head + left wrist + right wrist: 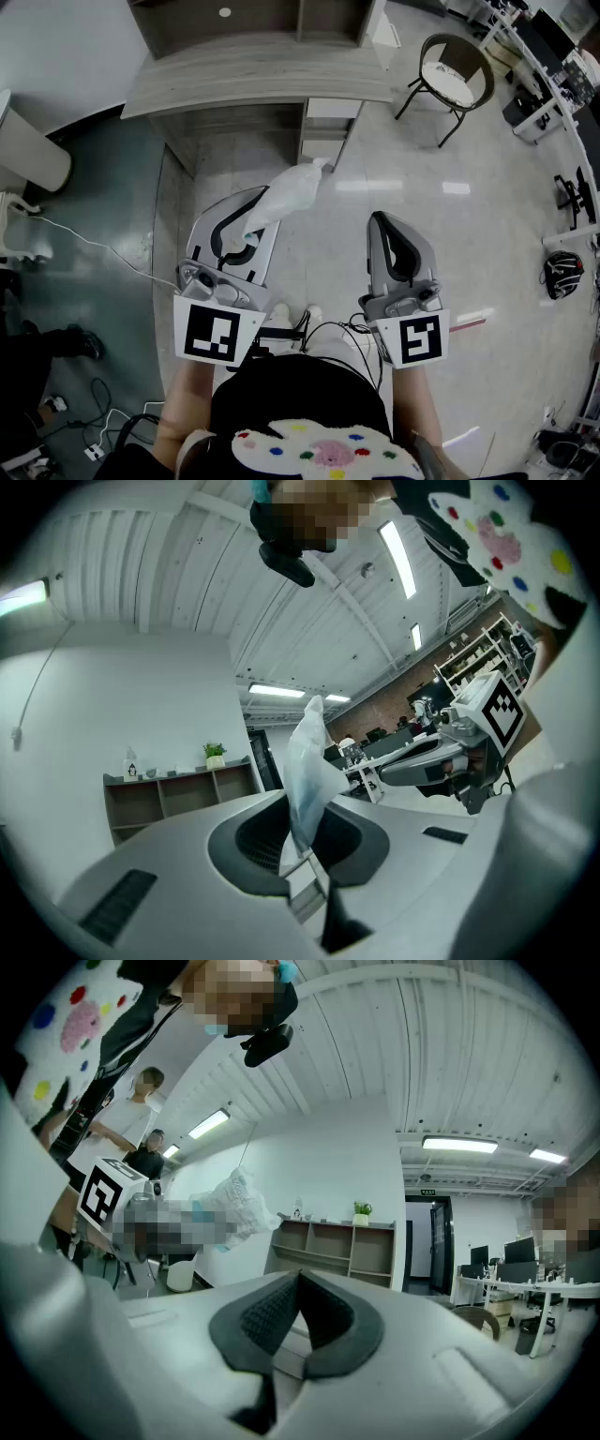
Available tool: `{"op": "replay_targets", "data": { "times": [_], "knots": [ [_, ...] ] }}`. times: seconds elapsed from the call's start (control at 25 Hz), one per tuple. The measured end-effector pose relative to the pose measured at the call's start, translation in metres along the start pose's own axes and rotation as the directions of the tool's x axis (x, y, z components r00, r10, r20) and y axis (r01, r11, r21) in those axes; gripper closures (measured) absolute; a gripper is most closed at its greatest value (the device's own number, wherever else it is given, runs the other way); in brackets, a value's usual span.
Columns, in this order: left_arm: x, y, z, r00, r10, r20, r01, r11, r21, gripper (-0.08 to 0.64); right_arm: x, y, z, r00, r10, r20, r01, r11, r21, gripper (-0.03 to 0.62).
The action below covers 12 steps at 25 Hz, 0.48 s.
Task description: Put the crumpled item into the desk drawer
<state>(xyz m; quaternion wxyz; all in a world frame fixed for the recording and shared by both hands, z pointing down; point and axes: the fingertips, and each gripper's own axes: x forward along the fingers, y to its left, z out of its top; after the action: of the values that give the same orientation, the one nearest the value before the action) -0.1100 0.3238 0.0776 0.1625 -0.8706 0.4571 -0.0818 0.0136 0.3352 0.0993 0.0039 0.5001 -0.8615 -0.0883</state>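
Left gripper [251, 234] fingers clamped on the crumpled item [309, 761], a white wad pinched at its lower end and sticking out past the fingertips. Right gripper [298, 1288] alongside, fingers pressed together, nothing between them. Ahead of both sets of fingertips, well apart, the desk [253, 75] with its drawer [330, 108]. Chair [457, 75] farther off, right of the right fingers.
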Motion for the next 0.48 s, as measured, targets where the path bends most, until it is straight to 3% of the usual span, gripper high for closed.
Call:
{"op": "replay_targets", "data": {
  "times": [0.48],
  "knots": [
    [0.006, 0.012, -0.007, 1.000, -0.003, 0.005, 0.003, 1.000, -0.005, 0.518, 0.013, -0.002, 0.005, 0.999, -0.033, 0.020, 0.033, 0.999, 0.027, 0.583]
  ]
}}
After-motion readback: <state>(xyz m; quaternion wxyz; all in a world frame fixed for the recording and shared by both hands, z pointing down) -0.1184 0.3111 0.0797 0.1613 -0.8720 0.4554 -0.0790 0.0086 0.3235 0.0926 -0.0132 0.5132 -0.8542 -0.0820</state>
